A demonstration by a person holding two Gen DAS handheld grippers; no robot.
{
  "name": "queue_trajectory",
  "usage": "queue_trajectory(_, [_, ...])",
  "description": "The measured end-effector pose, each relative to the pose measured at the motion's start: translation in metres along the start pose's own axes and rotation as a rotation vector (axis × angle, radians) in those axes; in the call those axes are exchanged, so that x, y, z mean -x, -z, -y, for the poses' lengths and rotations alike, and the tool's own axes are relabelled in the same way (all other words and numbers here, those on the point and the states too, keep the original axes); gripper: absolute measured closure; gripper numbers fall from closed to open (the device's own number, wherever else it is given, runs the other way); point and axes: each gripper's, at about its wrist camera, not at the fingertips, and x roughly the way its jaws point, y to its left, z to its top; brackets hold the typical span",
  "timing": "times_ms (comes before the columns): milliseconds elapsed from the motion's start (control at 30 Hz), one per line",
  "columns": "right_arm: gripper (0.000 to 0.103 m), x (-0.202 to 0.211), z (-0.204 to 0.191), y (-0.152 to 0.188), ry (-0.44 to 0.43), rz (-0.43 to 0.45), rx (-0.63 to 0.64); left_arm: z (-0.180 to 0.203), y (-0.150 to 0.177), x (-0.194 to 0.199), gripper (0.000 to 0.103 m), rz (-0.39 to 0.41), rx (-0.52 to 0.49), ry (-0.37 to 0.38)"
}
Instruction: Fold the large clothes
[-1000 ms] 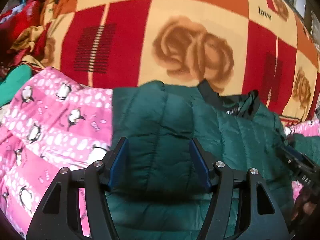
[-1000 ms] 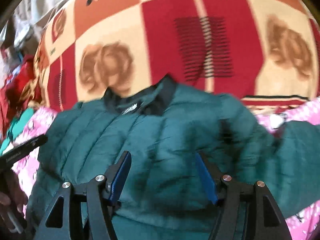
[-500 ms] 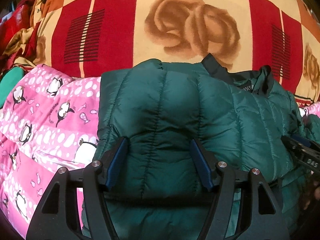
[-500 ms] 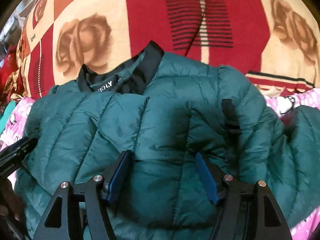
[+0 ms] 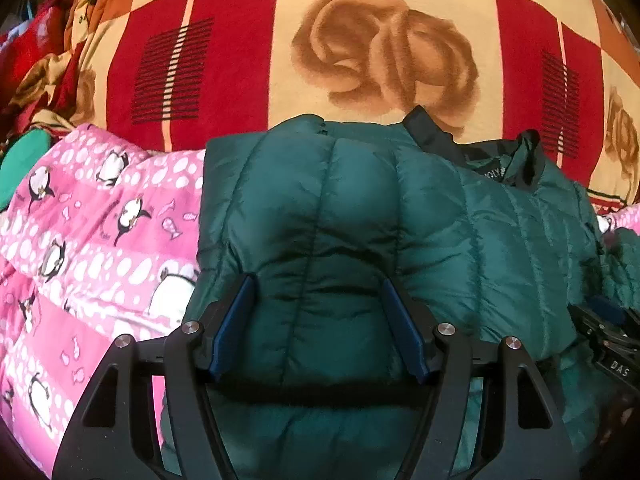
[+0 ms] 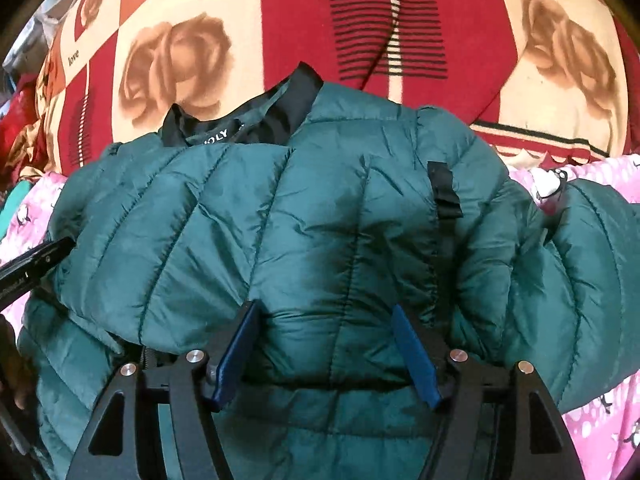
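Observation:
A dark green puffer jacket [image 5: 480, 240] lies across the bed, its black collar [image 5: 500, 164] toward the far side. In the left wrist view my left gripper [image 5: 318, 284] is shut on a puffy fold near the jacket's left edge, and the fabric bulges between the blue pads. My right gripper [image 6: 324, 308] is shut on a fold of the jacket [image 6: 200, 220] below the collar [image 6: 248, 120]. One sleeve [image 6: 592, 260] trails off to the right. Each gripper's tip shows at the edge of the other view.
A pink penguin-print quilt [image 5: 100, 220] lies under the jacket and spreads to the left, with more of the quilt [image 6: 580, 176] at the right. Behind is a red and cream rose blanket [image 5: 380, 40]. Red and green clothes [image 5: 24, 152] are heaped at far left.
Both grippers have sunk toward the bed with the jacket fold between their pads. The jacket now fills more of each view and its top layer lies flatter.

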Motion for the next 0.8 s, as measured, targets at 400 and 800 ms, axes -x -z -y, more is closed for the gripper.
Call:
queue_trajectory(400, [0.027, 0.051, 0.006, 0.012, -0.035, 0.068, -0.062, -0.013, 0.01, 0.057, 0.036, 0.048, 0.058, 0.051])
queue_trajectory(800, [0.027, 0.076, 0.011, 0.04, -0.015, 0.068, -0.078, 0.016, 0.036, 0.096, 0.036, 0.044, 0.001, 0.106])
